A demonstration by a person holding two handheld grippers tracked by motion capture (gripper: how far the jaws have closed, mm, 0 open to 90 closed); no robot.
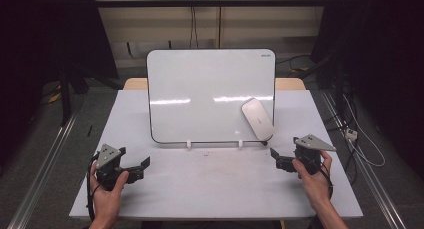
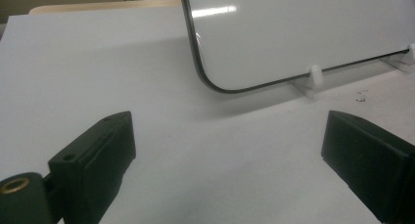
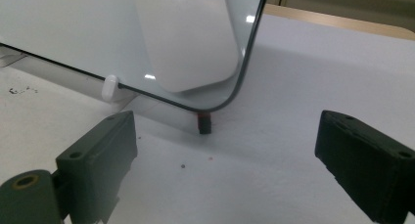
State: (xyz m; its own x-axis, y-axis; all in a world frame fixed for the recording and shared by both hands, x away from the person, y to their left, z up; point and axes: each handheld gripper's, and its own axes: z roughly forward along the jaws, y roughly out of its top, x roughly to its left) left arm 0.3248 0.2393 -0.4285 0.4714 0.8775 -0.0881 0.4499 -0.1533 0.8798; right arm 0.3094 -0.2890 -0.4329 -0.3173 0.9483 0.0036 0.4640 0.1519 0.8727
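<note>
Right gripper view first: we see the right gripper (image 3: 222, 160) with its jaws spread wide and nothing between them, pointed at the lower corner of the whiteboard (image 3: 73, 33), where a white eraser (image 3: 188, 38) clings flat to the board face just above the rounded edge. That eraser is what we seem to be going for, and it sits apart from the pads for now. Our worry is that a push on the eraser, or a jaw catching the rim, could tip or slide the board on its small white clip feet (image 3: 109, 87). A little dark stub (image 3: 204, 122) under the corner lies right in the approach line and could snag a jaw. Farther out, our left gripper (image 2: 227, 155) also stands open and empty over the bare white table (image 2: 73, 62), near the board's other corner, well placed to steady it.
</note>
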